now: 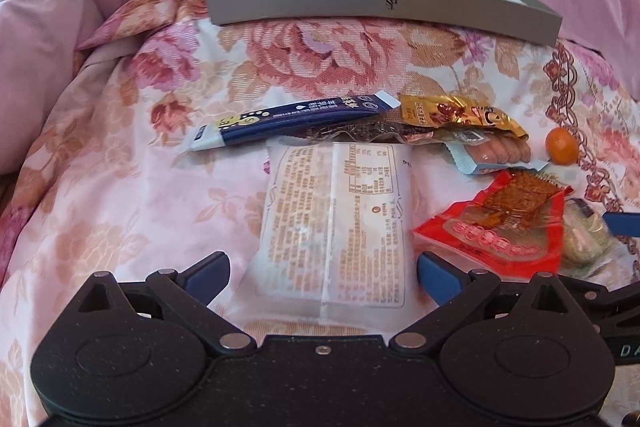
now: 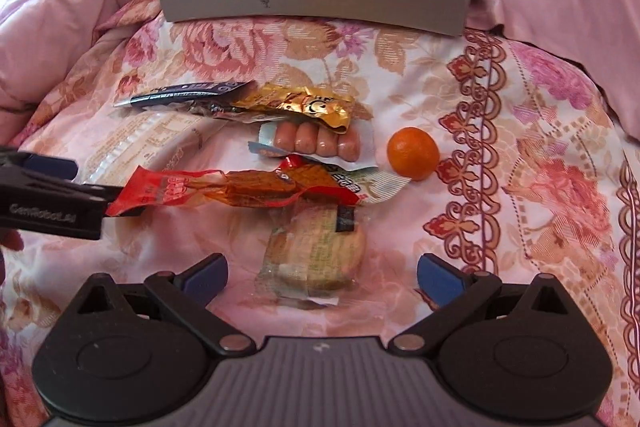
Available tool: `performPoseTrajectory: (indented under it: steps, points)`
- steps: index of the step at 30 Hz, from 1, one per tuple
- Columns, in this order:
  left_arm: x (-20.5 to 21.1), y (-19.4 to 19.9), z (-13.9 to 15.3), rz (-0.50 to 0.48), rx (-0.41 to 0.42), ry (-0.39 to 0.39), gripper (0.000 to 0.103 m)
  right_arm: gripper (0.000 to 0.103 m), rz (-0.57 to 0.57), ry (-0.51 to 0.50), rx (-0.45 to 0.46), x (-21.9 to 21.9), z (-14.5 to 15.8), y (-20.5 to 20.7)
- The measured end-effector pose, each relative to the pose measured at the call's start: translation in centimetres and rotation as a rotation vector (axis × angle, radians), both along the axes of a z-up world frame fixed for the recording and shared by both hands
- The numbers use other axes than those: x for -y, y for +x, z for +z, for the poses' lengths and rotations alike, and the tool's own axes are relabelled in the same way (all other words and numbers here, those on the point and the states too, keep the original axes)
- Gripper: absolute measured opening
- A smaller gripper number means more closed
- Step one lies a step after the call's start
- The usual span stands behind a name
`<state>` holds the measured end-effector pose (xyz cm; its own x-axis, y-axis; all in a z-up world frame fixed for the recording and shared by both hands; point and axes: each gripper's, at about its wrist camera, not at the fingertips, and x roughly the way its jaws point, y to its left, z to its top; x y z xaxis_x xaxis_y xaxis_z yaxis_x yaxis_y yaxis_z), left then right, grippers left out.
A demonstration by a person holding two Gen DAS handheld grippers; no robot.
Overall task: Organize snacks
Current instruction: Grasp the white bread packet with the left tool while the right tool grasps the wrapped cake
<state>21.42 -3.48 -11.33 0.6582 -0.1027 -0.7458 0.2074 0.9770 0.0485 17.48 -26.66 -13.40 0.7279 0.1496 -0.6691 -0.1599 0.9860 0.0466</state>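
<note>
Snacks lie on a floral bedspread. My left gripper is open, its fingers on either side of the near end of a white printed packet. My right gripper is open around a clear-wrapped biscuit pack. Beyond lie a red packet, a sausage pack, a gold wrapper, a dark blue stick pack and a small orange. A grey box at the back holds yellow and blue packs.
Pink quilt folds rise behind the box and to the left. The left gripper's body shows at the left edge of the right wrist view, next to the red packet.
</note>
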Motion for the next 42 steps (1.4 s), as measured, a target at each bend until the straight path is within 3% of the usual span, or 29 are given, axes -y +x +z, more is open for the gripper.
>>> performPoseTrajectory:
  steps: [10, 17, 24, 31, 42]
  points:
    - [0.4, 1.2, -0.7, -0.047, -0.015, -0.026, 0.096, 0.101, 0.045, -0.022, 0.038, -1.4, -0.4, 0.4]
    - [0.2, 1.2, -0.7, -0.045, -0.018, -0.054, 0.083, 0.090, 0.076, -0.029, 0.055, -2.0, -0.3, 0.0]
    - [0.5, 1.2, -0.8, -0.054, -0.005, -0.047, 0.082, 0.076, 0.087, -0.034, 0.067, -2.3, -0.1, -0.4]
    - [0.7, 1.5, -1.0, -0.043, 0.001, -0.040, 0.081, 0.078, 0.094, -0.037, 0.068, -2.5, -0.1, -0.6]
    - [0.8, 0.9, -0.8, 0.002, -0.030, -0.053, 0.076, 0.054, 0.084, -0.040, 0.062, -2.6, 0.2, -1.0]
